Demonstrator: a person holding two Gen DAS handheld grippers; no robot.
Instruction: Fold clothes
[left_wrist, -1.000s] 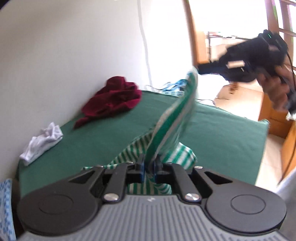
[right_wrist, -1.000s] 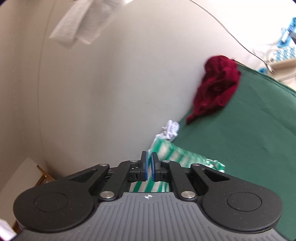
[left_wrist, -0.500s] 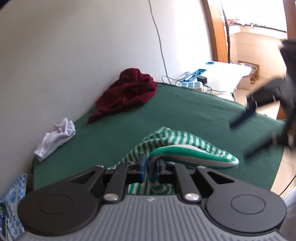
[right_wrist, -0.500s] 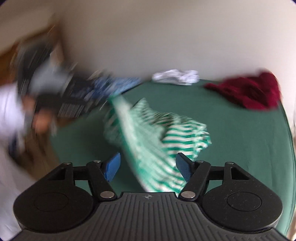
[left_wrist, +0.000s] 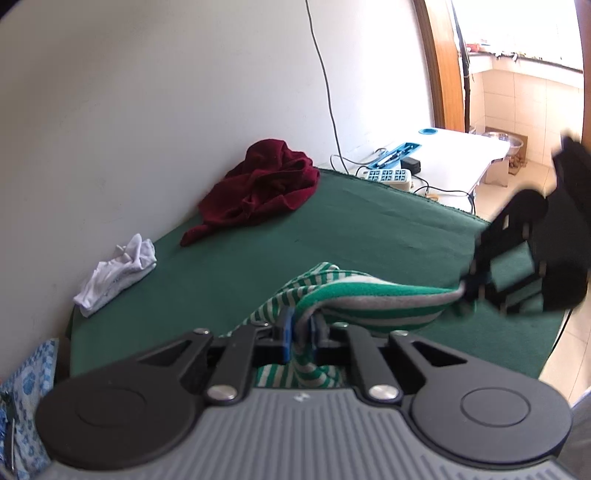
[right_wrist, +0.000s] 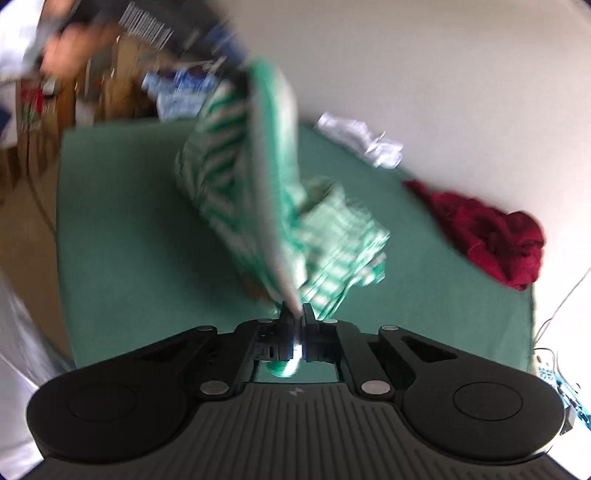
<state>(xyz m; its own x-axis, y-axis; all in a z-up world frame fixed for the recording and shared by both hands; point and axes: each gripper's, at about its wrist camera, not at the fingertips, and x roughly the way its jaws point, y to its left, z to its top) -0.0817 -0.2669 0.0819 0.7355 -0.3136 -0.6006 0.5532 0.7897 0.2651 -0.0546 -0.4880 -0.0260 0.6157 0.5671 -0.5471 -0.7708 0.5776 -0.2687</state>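
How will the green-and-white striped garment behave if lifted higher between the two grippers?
The green-and-white striped garment is probably floppy: it sags between left gripper and right gripper. Likely light, since only thin edges are pinched.

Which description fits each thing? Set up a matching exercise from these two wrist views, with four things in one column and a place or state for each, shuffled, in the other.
Things:
1. striped garment
2. dark red garment
3. white garment
4. power strip

Descriptions:
A. crumpled by the wall, at the far end of the green cloth
B. on the white table beyond the green cloth
C. stretched between both grippers
D. small bundle by the wall, at the near end

Pairs: 1-C, 2-A, 3-D, 4-B
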